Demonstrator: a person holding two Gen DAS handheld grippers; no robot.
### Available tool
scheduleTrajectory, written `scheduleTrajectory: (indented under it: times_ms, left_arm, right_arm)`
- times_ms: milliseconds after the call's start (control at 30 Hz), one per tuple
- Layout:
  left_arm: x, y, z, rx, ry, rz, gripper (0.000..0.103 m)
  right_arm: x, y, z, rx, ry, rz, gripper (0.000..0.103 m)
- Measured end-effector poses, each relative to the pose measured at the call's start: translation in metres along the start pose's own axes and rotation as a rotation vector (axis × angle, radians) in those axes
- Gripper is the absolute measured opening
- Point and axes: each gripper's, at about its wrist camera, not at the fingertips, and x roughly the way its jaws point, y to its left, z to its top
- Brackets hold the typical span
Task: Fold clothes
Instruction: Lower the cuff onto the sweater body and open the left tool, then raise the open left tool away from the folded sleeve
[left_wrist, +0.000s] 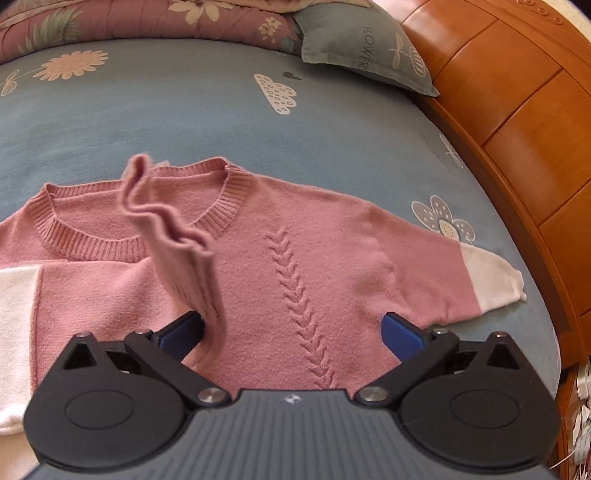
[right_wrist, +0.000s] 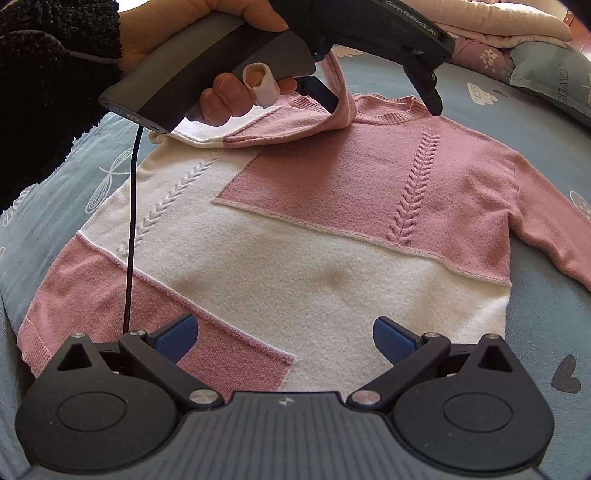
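Hand (right_wrist: 221, 92) in right view only

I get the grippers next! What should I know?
Left gripper: open, one sleeve draped over its left finger, lifted across the sweater.
Right gripper: open, empty, above the hem.
Sweater lies flat, face up, on the bed; other sleeve lies spread out.
Done: first sleeve mostly brought in.
Left: lay it down, fold the other sleeve, then the body.
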Motion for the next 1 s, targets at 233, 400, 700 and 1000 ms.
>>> scheduleTrajectory:
  times_ms: [233, 400, 700, 1000]
  left_arm:
    - [-0.010, 0.001, -0.004, -0.003, -0.018, -0.007, 0.102]
    - [-0.052, 0.021, -0.008, -0.037, -0.089, 0.015, 0.102]
    - [-0.136, 0.110, -0.053, -0.230, -0.222, 0.050, 0.102]
    - [-0.142, 0.201, -0.097, -0.444, -0.288, -0.008, 0.102]
  right_arm:
    - [0.000, -0.003, 0.001, 0.007, -0.003, -0.011, 0.103]
    - [-0.001, -0.009, 0.004, 0.035, -0.019, 0.002, 0.103]
    - [0.008, -0.026, 0.011, 0.157, -0.042, 0.020, 0.103]
    - [0.022, -0.036, 0.016, 0.225, -0.074, -0.004, 0.103]
